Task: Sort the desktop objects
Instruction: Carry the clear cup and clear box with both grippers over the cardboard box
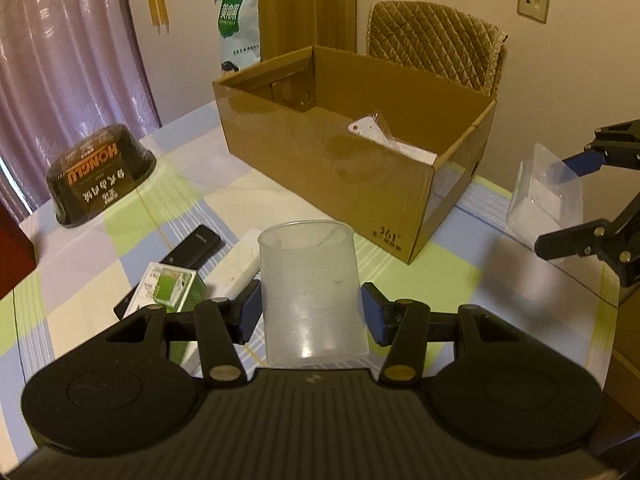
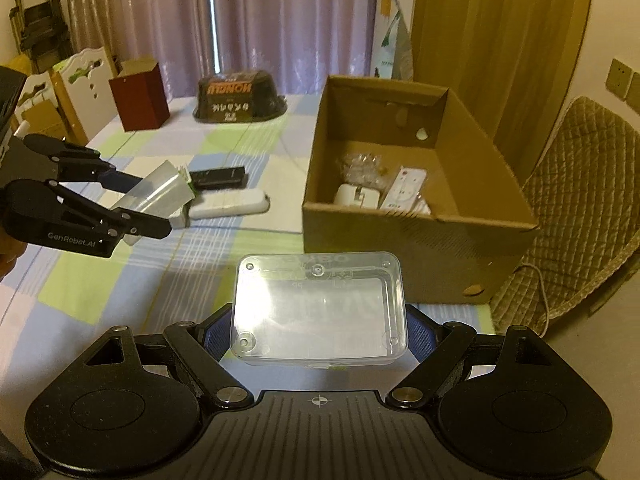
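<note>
My left gripper is shut on a frosted plastic cup, held above the checked tablecloth; from the right wrist view the same gripper and cup show at the left. My right gripper is shut on a clear rectangular plastic box, also seen as a clear box at the right of the left wrist view. An open cardboard box stands ahead of both, holding a white charger, a white packet and a crinkled clear bag.
On the tablecloth lie a black remote, a white remote and a green-white carton. A dark wrapped bowl pack sits far left, a red box beyond. A quilted chair stands behind the cardboard box.
</note>
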The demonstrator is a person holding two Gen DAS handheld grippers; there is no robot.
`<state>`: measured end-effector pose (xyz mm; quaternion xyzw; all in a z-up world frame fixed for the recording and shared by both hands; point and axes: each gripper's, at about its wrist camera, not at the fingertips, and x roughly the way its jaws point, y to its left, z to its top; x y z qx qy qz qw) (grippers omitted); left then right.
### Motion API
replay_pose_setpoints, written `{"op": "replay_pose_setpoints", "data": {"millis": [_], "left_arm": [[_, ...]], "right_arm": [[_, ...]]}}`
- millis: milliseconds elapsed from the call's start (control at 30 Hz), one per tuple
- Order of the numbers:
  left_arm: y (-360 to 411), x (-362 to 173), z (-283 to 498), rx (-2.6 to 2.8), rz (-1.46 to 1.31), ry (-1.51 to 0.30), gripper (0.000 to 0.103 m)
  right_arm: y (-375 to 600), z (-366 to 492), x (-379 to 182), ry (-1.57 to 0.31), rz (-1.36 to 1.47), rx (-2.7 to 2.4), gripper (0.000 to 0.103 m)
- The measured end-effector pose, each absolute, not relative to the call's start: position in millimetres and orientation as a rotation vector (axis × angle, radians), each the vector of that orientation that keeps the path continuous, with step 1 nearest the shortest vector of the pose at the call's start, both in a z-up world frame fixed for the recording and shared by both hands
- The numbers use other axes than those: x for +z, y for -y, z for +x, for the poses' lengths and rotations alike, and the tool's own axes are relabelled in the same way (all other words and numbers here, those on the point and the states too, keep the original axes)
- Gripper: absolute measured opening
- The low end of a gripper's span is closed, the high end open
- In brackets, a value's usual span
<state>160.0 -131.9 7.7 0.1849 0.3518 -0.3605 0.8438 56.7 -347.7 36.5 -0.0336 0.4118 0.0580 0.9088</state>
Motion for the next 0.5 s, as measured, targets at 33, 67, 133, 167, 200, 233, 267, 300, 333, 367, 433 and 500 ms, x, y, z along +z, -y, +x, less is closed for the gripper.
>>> {"op": "replay_pose_setpoints", "data": {"millis": [33,67,133,167,200,233,267,300,333,367,433,500], "left_arm": [[133.2,10.9,161.7,-0.764,0.393,-0.734,0.048],[134.6,14.2,163.5,-0.767,0.396,-0.725,0.048],[138.0,21.3,167.9,-0.77,0.405,-0.704,0.048],[140.6,25.7,171.0,-0.774,0.405,-0.693,0.048],[143.3,30.0,174.0,-0.777,0.406,-0.682,0.048],[146.3,33.8,177.1,-0.782,0.407,-0.673,0.048],[150.7,38.1,180.6,-0.787,0.409,-0.663,0.048],[155.1,42.3,184.1,-0.791,0.412,-0.652,0.048],[159.6,46.6,187.6,-0.796,0.414,-0.641,0.048],[164.9,51.0,191.0,-0.802,0.415,-0.63,0.048],[176.7,60.4,198.3,-0.815,0.417,-0.607,0.048],[190.7,69.4,207.0,-0.828,0.414,-0.585,0.048]], "right_arm": [[349.3,57.4,39.7,-0.844,-0.07,0.116,0.084],[350.8,58.2,42.9,-0.837,-0.072,0.114,0.084],[354.6,60.3,50.1,-0.82,-0.076,0.107,0.084],[357.3,61.8,53.8,-0.812,-0.074,0.103,0.084],[359.9,63.4,57.5,-0.804,-0.073,0.1,0.084],[363.1,65.5,61.4,-0.797,-0.071,0.096,0.084],[366.3,67.5,65.3,-0.791,-0.068,0.092,0.084],[369.7,70.3,68.6,-0.784,-0.069,0.09,0.084],[373.6,73.6,72.2,-0.774,-0.071,0.087,0.084],[377.3,76.4,75.0,-0.766,-0.071,0.084,0.084],[386.1,84.9,80.8,-0.75,-0.063,0.075,0.084],[394.2,94.6,84.5,-0.735,-0.055,0.07,0.084]]}}
